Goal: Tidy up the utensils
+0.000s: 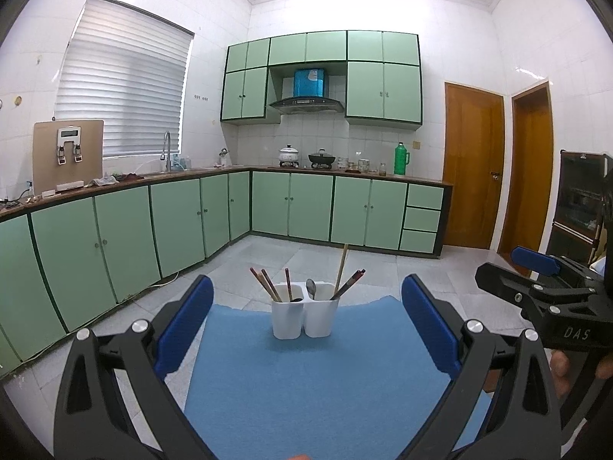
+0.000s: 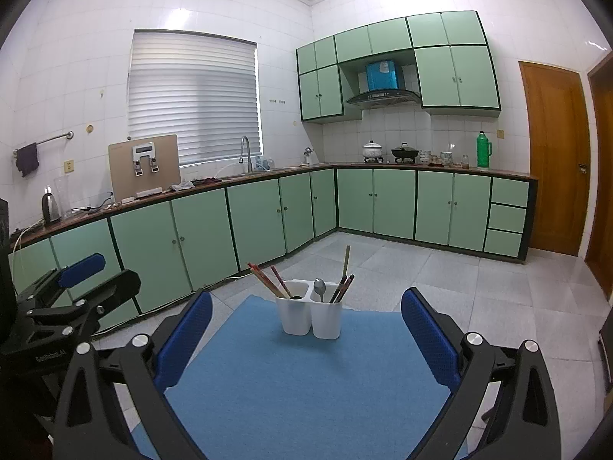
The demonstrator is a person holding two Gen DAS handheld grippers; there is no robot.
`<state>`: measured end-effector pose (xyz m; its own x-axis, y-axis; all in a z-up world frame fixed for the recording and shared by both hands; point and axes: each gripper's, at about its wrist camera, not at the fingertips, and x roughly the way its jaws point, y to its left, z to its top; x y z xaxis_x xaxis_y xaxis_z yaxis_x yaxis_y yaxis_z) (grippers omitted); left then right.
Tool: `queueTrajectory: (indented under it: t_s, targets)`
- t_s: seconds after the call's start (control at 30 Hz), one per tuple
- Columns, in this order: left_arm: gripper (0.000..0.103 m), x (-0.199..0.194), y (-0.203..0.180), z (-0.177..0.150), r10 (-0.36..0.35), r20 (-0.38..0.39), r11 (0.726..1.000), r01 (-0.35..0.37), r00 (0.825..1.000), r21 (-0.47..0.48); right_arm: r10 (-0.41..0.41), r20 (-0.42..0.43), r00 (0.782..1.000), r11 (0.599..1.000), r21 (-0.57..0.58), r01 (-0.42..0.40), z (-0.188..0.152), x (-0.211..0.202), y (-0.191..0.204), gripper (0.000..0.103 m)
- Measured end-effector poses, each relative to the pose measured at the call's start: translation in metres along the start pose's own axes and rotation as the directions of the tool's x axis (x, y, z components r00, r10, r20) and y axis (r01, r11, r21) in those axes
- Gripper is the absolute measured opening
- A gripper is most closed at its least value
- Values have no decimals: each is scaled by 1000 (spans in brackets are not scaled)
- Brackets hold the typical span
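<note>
The room is a kitchen with white tiled walls (image 2: 191, 7) and a pale grey tiled floor (image 2: 440, 280). Light green cabinets (image 2: 207, 234) with dark edges run in an L under a brown counter (image 2: 245, 178), and more of them hang on the wall (image 2: 456, 73) around a range hood (image 2: 383, 96). A window with a white blind (image 2: 193, 99) is bright. Two brown wooden doors (image 1: 473, 165) stand at the right.

A home kitchen: mint-green cabinets (image 2: 260, 222) line tiled walls, with a range hood (image 2: 382, 96) above pots on the stove (image 2: 404, 152) and a sink faucet (image 2: 245, 153) left of it.
</note>
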<state>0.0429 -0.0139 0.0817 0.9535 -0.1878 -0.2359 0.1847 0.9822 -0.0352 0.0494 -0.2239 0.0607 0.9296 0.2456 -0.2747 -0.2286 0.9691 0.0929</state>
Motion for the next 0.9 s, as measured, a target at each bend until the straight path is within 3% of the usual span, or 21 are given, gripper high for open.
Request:
queueTrajectory:
  t_s: [0.9]
  targets:
    - [96, -3, 2, 2, 4, -3, 1000, -4, 1000, 0, 5, -6, 1000, 1000, -3, -5, 2, 2, 1, 97]
